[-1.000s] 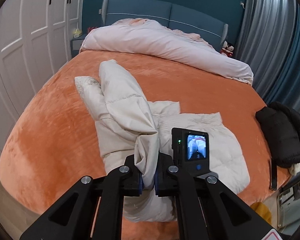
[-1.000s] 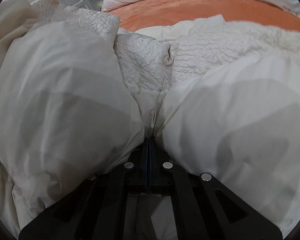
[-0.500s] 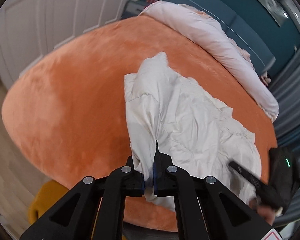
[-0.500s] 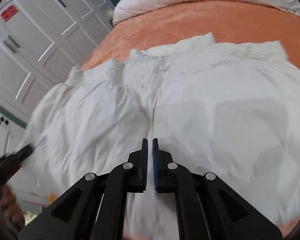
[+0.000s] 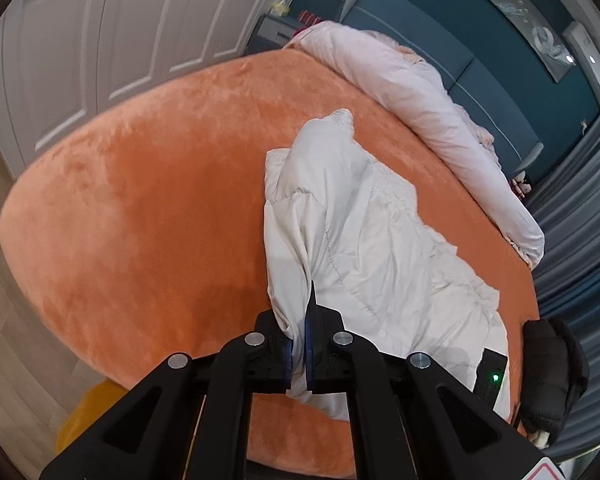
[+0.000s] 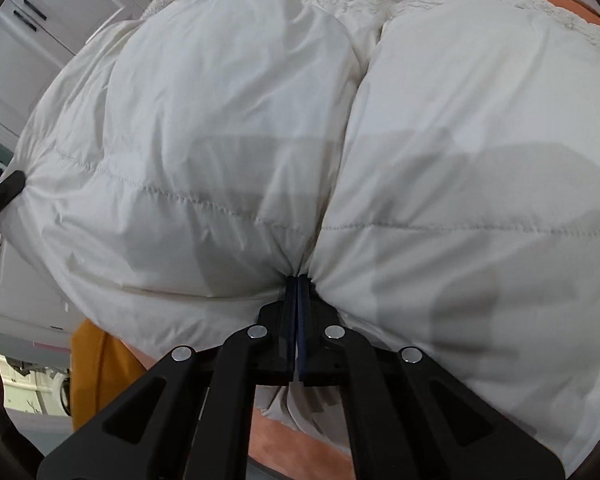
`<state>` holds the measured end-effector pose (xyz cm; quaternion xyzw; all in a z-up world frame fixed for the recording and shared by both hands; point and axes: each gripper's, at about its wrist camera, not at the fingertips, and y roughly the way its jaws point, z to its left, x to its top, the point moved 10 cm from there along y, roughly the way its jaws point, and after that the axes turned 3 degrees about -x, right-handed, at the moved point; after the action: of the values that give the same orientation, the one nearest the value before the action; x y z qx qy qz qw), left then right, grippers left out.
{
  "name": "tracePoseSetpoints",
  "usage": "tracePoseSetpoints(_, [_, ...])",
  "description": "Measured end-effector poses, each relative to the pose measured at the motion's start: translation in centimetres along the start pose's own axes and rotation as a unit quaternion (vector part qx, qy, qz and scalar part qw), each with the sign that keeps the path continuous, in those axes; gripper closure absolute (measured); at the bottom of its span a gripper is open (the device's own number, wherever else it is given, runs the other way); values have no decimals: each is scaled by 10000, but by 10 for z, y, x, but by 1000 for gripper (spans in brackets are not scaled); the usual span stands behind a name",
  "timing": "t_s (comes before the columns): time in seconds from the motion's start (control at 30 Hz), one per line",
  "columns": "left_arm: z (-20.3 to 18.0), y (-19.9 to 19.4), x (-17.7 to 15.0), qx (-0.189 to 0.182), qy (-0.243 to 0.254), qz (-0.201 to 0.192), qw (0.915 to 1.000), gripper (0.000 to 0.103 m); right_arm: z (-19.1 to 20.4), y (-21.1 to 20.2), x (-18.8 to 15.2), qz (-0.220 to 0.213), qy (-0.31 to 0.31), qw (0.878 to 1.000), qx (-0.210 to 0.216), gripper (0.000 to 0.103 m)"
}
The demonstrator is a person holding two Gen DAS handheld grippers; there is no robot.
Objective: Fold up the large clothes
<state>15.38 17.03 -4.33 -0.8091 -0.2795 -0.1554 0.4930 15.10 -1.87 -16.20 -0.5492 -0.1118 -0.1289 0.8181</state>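
Note:
A large cream puffer jacket (image 5: pixel 360 232) lies spread along the near right part of the orange bed (image 5: pixel 148 184). My left gripper (image 5: pixel 298 332) is shut on the jacket's near left hem corner, at the bed's front edge. My right gripper (image 6: pixel 296 300) is shut on a pinch of the jacket's hem, and the jacket (image 6: pixel 300 140) fills the right wrist view. The right gripper's body (image 5: pixel 492 376), with a green light, shows at the jacket's near right corner in the left wrist view. The left gripper's tip (image 6: pixel 4 192) shows at the far left of the right wrist view.
A pale pink duvet (image 5: pixel 420 96) is bunched along the blue headboard (image 5: pixel 440 40). A black garment (image 5: pixel 556 368) lies at the bed's right edge. White wardrobe doors (image 5: pixel 112 40) stand to the left. A yellow object (image 6: pixel 96 368) sits on the floor below the bed's front edge.
Both grippers have pulled the jacket's hem apart and toward the bed's front edge. The jacket, bunched and raised a second ago, now lies spread flatter. Both stay shut on it.

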Motion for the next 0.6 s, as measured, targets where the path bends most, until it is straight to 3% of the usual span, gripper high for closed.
tracePoseSetpoints(0.07, [-11, -9, 6, -64, 141, -75, 9999, 102, 2, -21, 0, -106, 166, 9998, 19, 99])
tracePoseSetpoints(0.13, [-25, -17, 7, -140, 321, -87, 9993, 102, 6, -60, -9, -477, 138, 9987, 141, 99])
tracePoseSetpoints(0.2, [-43, -24, 4, -147, 641, -132, 9977, 102, -2, -76, -26, -456, 130, 9989, 0, 99])
tracePoseSetpoints(0.27, [-71, -31, -2, -232, 1000, -205, 9945, 102, -20, -61, -45, -225, 234, 9994, -148, 103])
tracePoseSetpoints(0.37, [-126, -41, -14, -511, 1530, -261, 9866, 102, -30, -43, -42, -293, 653, 9973, 173, 103])
tracePoseSetpoints(0.5, [-219, -44, -54, -898, 2745, -120, 9573, 103, -28, -21, -27, -274, 834, 9942, 622, 103])
tracePoseSetpoints(0.6, [-279, -23, -104, -1081, 3585, 179, 9271, 103, -29, -19, -23, -364, 854, 9927, 765, 103])
